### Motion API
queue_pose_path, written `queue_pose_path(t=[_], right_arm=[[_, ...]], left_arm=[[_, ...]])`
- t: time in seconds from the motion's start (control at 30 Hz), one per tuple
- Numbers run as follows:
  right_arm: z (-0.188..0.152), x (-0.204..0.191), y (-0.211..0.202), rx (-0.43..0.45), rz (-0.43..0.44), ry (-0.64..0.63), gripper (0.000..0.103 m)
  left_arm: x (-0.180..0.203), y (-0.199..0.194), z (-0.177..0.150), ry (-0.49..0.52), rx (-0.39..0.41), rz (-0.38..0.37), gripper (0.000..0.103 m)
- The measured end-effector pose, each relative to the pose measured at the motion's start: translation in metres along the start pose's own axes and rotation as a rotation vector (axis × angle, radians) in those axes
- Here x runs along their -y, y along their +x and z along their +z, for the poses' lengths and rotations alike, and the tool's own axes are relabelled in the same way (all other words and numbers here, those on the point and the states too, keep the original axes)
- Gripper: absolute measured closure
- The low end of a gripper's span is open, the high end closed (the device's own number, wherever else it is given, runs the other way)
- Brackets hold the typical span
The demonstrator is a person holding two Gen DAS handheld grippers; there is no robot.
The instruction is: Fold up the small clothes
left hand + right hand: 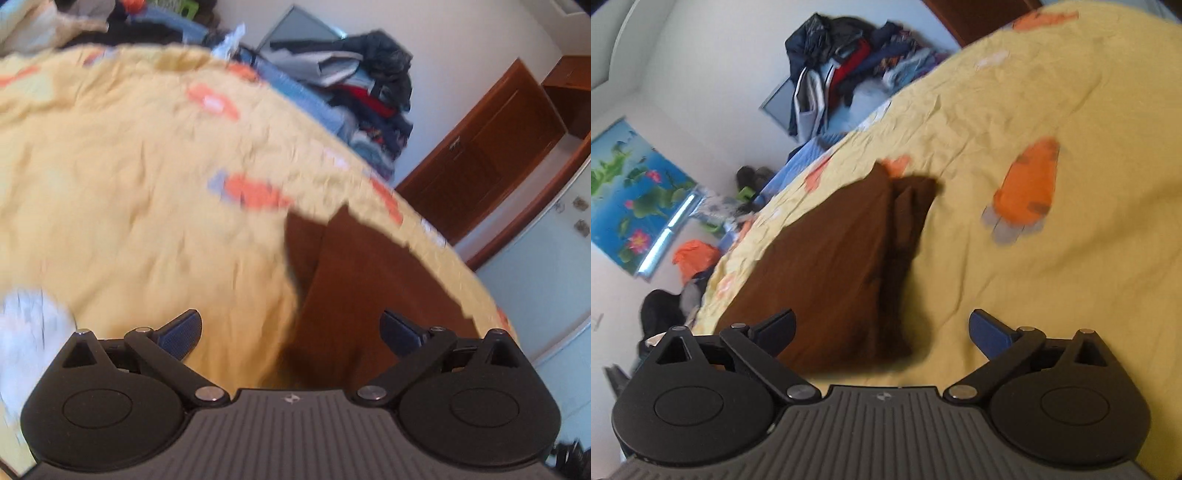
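Observation:
A brown garment (362, 280) lies on the yellow bedsheet (129, 192) with orange prints, near the bed's edge. My left gripper (291, 334) is open just above its near end, with no cloth between the blue pads. In the right wrist view the same brown garment (834, 266) lies folded lengthwise, a thicker ridge along its right side. My right gripper (882, 332) hovers open over its near end, the left fingertip (779, 330) above the cloth and the right one above the sheet (1052, 295). Neither gripper holds anything.
A heap of mixed clothes (373, 92) is piled beyond the bed by the white wall. A white cloth (26, 332) lies at the left edge of the left wrist view. A wooden door (491, 158) stands to the right. A flower poster (628, 199) hangs on the wall.

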State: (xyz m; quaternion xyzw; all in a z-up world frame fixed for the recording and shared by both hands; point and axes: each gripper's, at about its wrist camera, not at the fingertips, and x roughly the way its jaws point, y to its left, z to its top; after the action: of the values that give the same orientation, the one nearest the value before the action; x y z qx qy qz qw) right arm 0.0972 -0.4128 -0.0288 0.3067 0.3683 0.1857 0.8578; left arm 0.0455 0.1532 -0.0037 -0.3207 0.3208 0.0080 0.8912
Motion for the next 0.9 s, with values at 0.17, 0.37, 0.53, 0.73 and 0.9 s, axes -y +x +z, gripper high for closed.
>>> queue_pose_path(t=[0.17, 0.37, 0.53, 0.73, 0.9], right_arm=[[0.018, -0.01, 0.032, -0.034, 0.057, 0.038, 0.012], [0.015, -0.017, 0.046, -0.126, 0.028, -0.054, 0.08], [-0.011, -0.019, -0.007, -0.148, 0.064, -0.118, 0.083], [-0.047, 0.007, -0.056, -0.162, 0.051, -0.051, 0.07], [-0.028, -0.005, -0.069, -0.026, 0.01, -0.076, 0.026]], left_arm=[[0.028, 0.022, -0.015, 0.057, 0.038, -0.019, 0.012], [0.036, 0.026, -0.008, 0.057, -0.06, 0.01, 0.092], [0.042, -0.032, -0.027, 0.117, -0.096, -0.079, 0.093], [0.028, -0.065, -0.075, 0.3, -0.087, 0.08, 0.079], [0.038, -0.094, -0.079, 0.358, 0.099, 0.123, 0.015]])
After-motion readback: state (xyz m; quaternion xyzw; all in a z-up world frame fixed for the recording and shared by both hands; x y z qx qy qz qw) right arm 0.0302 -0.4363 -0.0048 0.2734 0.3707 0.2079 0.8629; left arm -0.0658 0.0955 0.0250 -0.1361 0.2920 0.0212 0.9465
